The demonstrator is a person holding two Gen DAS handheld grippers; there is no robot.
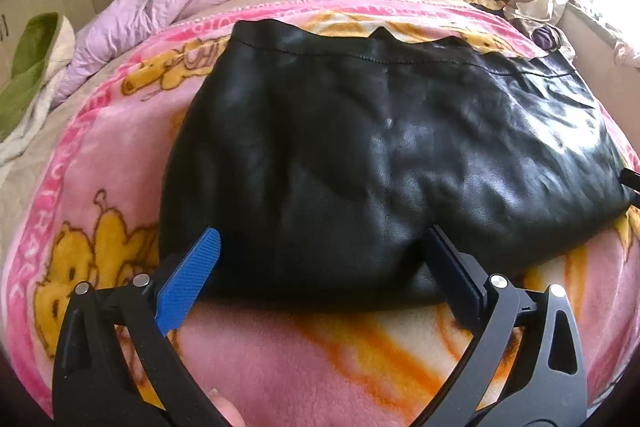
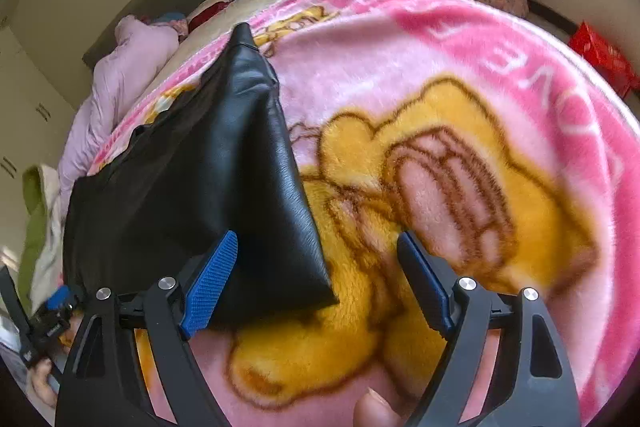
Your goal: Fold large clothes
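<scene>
A folded black leather garment [image 1: 380, 155] lies mid-frame on a pink cartoon blanket [image 1: 320, 359]. The left gripper [image 1: 324, 247] stands wide at its lower edge. The right gripper [image 2: 316, 251], wide too, frames its lower corner without pressing it.

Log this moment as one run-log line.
left gripper: open, over black leather garment | right gripper: open, at its corner | pink blanket beneath

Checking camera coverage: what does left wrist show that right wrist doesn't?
Only left wrist: the left gripper open over the near edge of the black leather garment, whose whole stitched far hem is visible.
Only right wrist: the right gripper open at the garment's near corner, plus a red item off the bed.
Both: garment, pink cartoon blanket, lilac quilt.
</scene>
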